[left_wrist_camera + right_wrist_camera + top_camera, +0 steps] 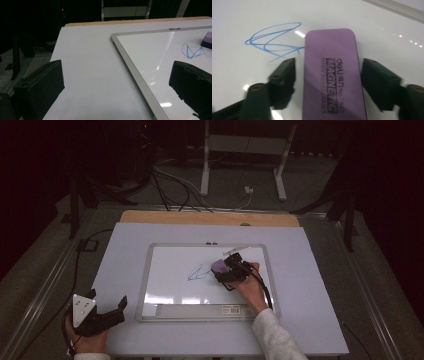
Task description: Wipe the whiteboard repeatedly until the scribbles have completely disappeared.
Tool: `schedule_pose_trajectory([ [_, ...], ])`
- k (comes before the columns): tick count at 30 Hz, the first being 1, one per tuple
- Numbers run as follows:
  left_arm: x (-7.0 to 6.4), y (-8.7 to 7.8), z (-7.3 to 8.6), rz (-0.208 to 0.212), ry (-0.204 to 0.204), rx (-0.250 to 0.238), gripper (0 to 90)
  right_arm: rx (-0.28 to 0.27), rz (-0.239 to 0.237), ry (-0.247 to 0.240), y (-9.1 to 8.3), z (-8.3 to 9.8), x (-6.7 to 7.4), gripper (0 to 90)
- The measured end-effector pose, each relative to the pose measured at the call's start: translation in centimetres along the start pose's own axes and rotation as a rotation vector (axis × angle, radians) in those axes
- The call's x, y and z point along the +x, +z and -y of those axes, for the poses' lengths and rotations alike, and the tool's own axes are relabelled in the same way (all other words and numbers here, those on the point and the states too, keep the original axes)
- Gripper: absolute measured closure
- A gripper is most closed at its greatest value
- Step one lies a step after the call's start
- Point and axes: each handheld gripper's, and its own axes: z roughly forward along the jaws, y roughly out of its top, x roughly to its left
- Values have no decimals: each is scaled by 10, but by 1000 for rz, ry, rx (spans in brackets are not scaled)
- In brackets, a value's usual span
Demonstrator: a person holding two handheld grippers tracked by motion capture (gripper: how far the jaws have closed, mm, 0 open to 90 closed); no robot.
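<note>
On the whiteboard [165, 292], which lies flat on the table [310, 285], a purple eraser [334, 75] sits between the jaws of the right gripper [328, 75], its far end touching a blue scribble [274, 40]; the jaws stand spread with a gap on either side of the eraser, not pressing it. Near the table's front left corner, the left gripper [112, 312] hangs over bare tabletop just beside the whiteboard's frame, its jaws wide apart and holding nothing

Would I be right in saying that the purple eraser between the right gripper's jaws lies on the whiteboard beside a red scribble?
Not quite: the scribble is blue, as the right gripper view shows. The purple eraser does lie on the whiteboard between the right gripper jaws.
</note>
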Motion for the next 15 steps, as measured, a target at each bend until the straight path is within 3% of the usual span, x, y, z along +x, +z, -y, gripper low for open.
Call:
schedule_pose_trajectory([
  [3, 0, 1, 0, 2, 1, 3, 5, 6, 9, -27, 2, 1, 5, 408],
  [10, -1, 1, 0, 3, 2, 1, 5, 33, -138, -215, 1, 5, 42, 411],
  [12, -1, 1, 0, 3, 2, 3, 5, 37, -136, -229, 0, 5, 45, 411],
  [15, -1, 0, 0, 3, 3, 0, 5, 36, -121, -199, 2, 3, 39, 411],
])
